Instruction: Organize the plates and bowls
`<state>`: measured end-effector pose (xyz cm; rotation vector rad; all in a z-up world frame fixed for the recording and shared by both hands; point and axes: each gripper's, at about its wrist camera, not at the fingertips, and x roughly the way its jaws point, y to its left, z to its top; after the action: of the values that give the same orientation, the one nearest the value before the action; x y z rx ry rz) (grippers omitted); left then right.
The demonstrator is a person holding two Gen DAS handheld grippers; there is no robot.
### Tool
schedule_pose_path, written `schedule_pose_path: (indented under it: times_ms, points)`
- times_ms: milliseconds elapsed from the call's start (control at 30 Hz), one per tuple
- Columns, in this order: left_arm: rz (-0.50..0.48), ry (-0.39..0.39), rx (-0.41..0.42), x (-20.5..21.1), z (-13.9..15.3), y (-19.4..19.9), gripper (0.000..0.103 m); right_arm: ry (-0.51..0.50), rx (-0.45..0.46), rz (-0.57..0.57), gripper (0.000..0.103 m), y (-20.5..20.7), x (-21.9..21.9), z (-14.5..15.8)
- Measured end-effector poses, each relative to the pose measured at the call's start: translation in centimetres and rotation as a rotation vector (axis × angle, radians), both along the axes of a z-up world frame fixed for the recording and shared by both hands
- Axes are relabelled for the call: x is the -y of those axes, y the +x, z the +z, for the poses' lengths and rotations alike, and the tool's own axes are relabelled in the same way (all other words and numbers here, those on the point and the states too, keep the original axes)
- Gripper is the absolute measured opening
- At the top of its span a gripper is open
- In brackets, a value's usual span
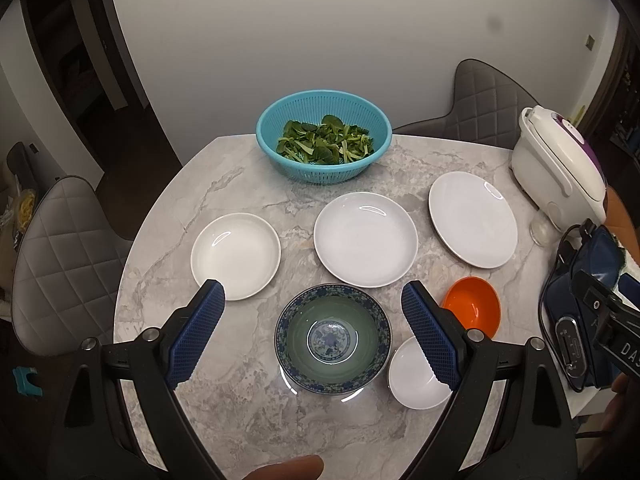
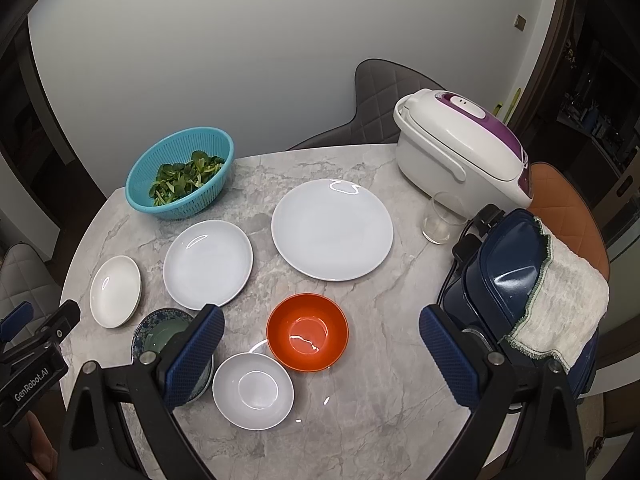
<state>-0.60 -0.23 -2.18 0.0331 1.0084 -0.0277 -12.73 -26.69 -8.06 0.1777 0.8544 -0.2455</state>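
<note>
three plates [image 1: 365, 239], three bowls [image 1: 333, 339]

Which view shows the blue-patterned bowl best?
Left wrist view: the blue-patterned bowl sits whole between the open left gripper fingers, with its rim pattern and centre medallion clear. In the right wrist view the bowl is at the left edge, largely hidden behind a finger of the right gripper.
</note>
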Motion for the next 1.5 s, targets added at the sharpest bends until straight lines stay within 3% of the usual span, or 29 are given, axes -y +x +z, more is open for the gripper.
schedule_pose_path:
  times_ms: [1133, 1300, 1400, 1500]
  points:
    - [-0.047, -0.048, -0.048, -2.6, -1.5, 1.4, 0.09, -0.012, -0.039, -0.045, 0.1, -0.4, -2.3, -0.8]
    - [-0.098, -0.169, -0.101, -3.0, -3.2, 1.9, 0.09, 0.041, -0.01, -0.024, 0.1, -0.3, -1.3, -1.0]
    - [-0.119, -0.334, -0.166, -3.2, -5.9, 2.4, 0.089, 0.106, 0.052, 0.013, 0.1, -0.1, 1.0, -1.2]
    - [-0.178, -0.34, -0.236, -1.7, -8.9, 3.4, 0.089, 0.173, 0.1, 0.03, 0.1, 0.9, 4.2, -2.0]
